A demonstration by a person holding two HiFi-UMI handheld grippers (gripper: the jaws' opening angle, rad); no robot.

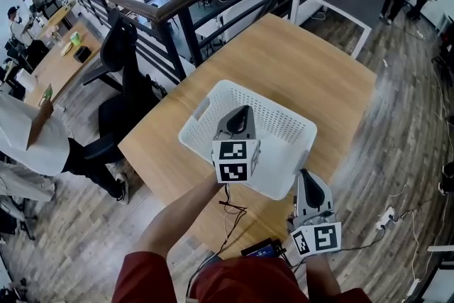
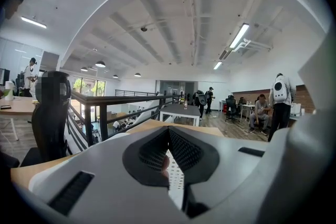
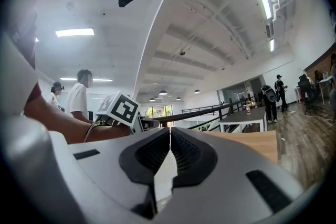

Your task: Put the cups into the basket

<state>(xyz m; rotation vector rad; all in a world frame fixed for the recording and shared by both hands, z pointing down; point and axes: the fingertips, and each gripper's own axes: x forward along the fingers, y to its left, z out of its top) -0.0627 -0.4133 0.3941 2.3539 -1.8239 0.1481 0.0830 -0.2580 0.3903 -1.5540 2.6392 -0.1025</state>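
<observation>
Right gripper (image 1: 305,175) at near counter (image 1: 298,60) edge, jaws pressed together, nothing pinched. Left gripper (image 1: 243,112) over the white basket (image 1: 284,112), jaws pressed together too, nothing pinched. Basket sits on wooden counter, railing (image 1: 177,7) beyond.

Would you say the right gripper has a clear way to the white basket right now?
Probably yes: the right gripper hangs close beside the basket, and nothing stands between them, though its jaws are shut.
</observation>
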